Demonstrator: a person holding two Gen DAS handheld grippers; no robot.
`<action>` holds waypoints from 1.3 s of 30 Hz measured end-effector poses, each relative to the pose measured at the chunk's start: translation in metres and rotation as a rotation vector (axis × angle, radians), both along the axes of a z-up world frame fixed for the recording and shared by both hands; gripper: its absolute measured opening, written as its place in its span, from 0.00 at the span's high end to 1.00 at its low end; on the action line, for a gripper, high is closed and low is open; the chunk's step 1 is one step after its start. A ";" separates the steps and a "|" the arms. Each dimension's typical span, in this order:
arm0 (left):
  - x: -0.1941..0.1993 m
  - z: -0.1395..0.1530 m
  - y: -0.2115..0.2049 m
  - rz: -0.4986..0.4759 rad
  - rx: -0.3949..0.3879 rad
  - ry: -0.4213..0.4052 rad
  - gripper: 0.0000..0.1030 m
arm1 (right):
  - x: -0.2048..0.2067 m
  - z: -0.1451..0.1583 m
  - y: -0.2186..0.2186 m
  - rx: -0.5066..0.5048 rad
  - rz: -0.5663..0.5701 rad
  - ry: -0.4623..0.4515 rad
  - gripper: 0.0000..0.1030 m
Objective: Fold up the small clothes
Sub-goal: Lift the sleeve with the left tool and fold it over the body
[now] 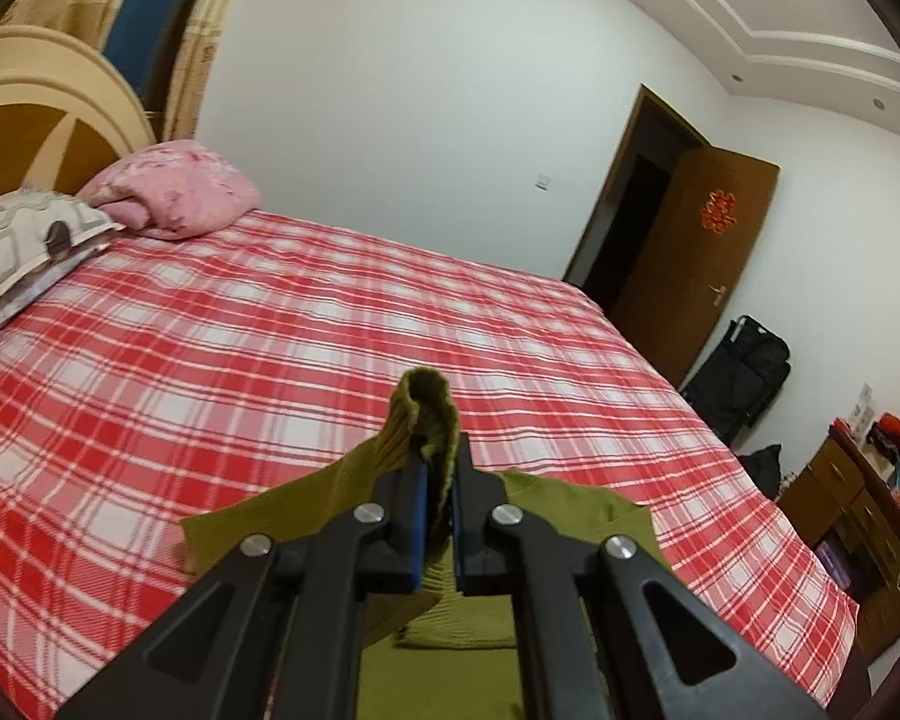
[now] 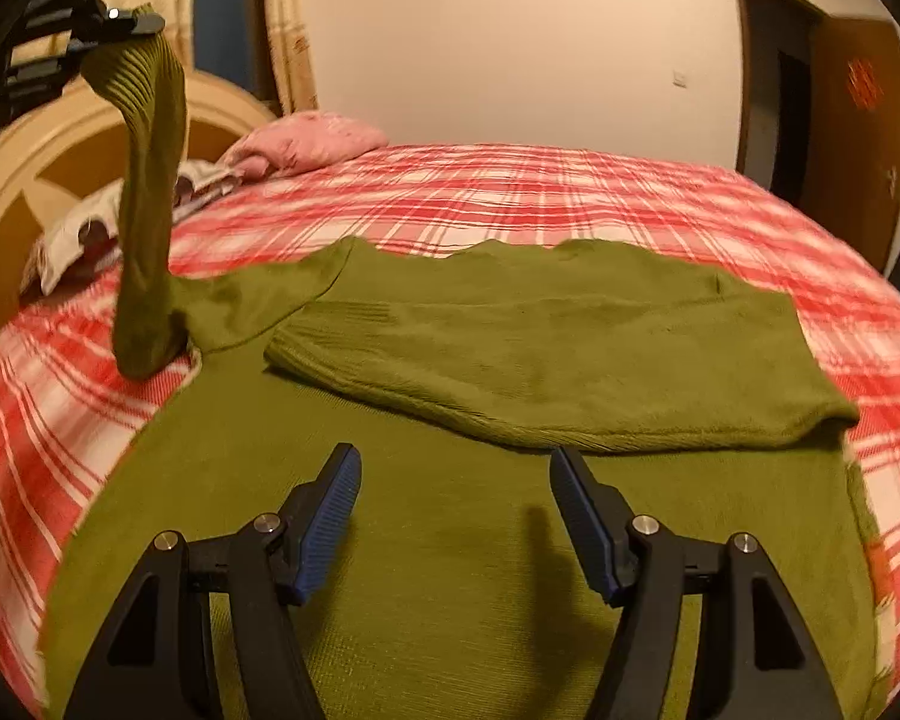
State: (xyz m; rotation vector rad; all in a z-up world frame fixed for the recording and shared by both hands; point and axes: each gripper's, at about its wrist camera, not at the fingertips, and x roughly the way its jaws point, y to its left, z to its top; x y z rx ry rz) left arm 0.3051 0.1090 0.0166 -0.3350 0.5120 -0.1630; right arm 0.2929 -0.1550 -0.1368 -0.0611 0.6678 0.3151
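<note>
An olive-green knit sweater lies flat on the red-and-white plaid bed. One sleeve lies folded across its body. My left gripper is shut on the ribbed cuff of the other sleeve and holds it high above the bed; in the right wrist view this gripper is at the upper left and the sleeve hangs down from it to the bed. My right gripper is open and empty, low over the sweater's body.
A pink pillow and a patterned pillow lie at the wooden headboard. An open brown door, a black bag and a wooden dresser stand beyond the bed's right edge.
</note>
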 end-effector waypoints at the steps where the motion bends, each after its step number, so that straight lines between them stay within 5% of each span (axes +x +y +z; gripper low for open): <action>1: 0.004 0.000 -0.006 -0.014 0.003 0.000 0.94 | 0.001 0.000 -0.002 0.013 -0.004 0.003 0.35; 19: 0.066 -0.038 -0.110 -0.168 0.043 0.116 0.94 | -0.001 0.002 -0.037 0.210 -0.074 0.000 0.35; 30: 0.091 -0.091 -0.152 -0.241 0.102 0.227 0.93 | 0.004 -0.003 -0.048 0.254 -0.120 0.038 0.32; 34: 0.086 -0.094 -0.158 -0.258 0.148 0.219 0.90 | 0.006 -0.005 -0.046 0.239 -0.128 0.059 0.32; 38: 0.068 -0.083 -0.149 -0.263 0.196 0.173 0.77 | 0.007 -0.006 -0.047 0.234 -0.131 0.069 0.32; 39: 0.063 -0.081 -0.146 -0.255 0.216 0.161 0.67 | 0.007 -0.006 -0.047 0.234 -0.129 0.070 0.31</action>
